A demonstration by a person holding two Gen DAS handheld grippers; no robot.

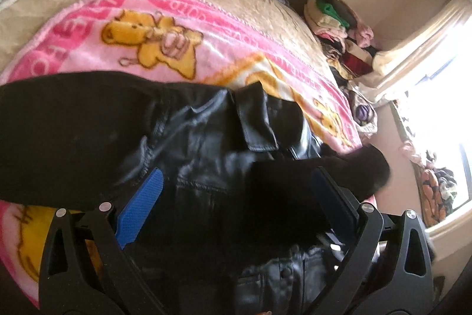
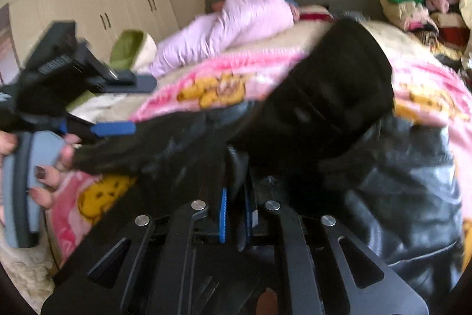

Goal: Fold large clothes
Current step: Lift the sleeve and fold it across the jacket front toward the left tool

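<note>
Your left gripper (image 1: 236, 191) is hovering over the black leather jacket (image 1: 206, 132), its blue-padded fingers (image 1: 141, 205) spread wide apart with nothing between them. The jacket is lying on the pink bear blanket (image 1: 124, 43) across the bed (image 1: 259, 5), near the bed's front edge. Your right gripper (image 2: 236, 211) is holding its fingers (image 2: 223, 214) pressed nearly together on a fold of the jacket (image 2: 398, 197); the frame is blurry, so the grip is probably on the cloth, not certain. A black sleeve (image 2: 333, 84) is rising from there toward the middle of the bed. In the right wrist view your left hand (image 2: 44, 167) is wrapping the handle at the bed's left edge, with the left gripper (image 2: 113, 128) reaching onto the jacket.
</note>
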